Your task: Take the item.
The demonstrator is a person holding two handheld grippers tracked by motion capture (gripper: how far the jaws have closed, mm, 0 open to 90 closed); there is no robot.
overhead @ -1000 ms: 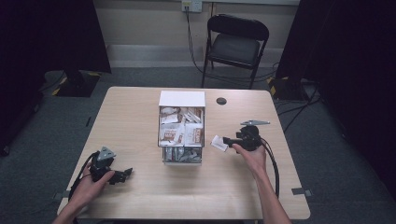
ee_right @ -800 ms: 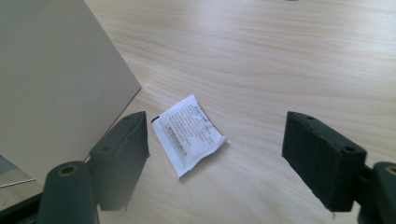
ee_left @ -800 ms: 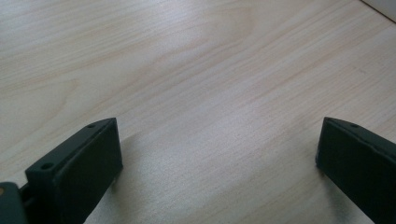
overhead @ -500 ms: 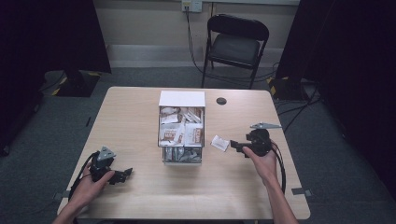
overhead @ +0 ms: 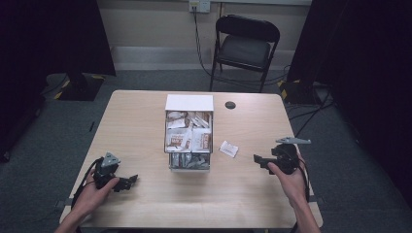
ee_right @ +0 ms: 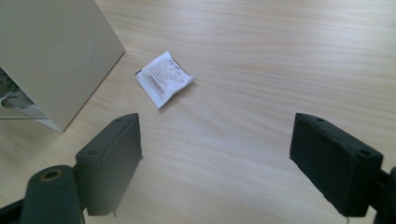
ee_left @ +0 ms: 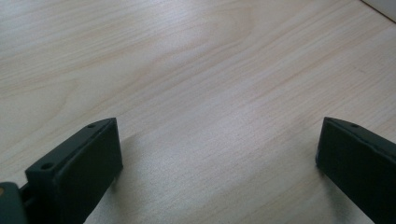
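Observation:
A small white printed packet (overhead: 229, 148) (ee_right: 164, 78) lies flat on the table just right of the open white box (overhead: 189, 103) (ee_right: 51, 51), which holds several packets. My right gripper (overhead: 258, 160) (ee_right: 217, 154) hovers to the right of the packet and points at it. Its jaws have just been opening and stand open with only bare wood between them. My left gripper (overhead: 130, 181) (ee_left: 217, 163) rests near the front left of the table, open over bare wood.
The light wooden table (overhead: 136, 126) has a small black round disc (overhead: 230, 104) behind the box on the right. A black folding chair (overhead: 245, 48) stands beyond the far edge. Cables trail over the floor on the right.
My right gripper has drawn back to the right, away from the packet, which was at its jaw tips and now lies alone on the table. The left gripper has not moved.

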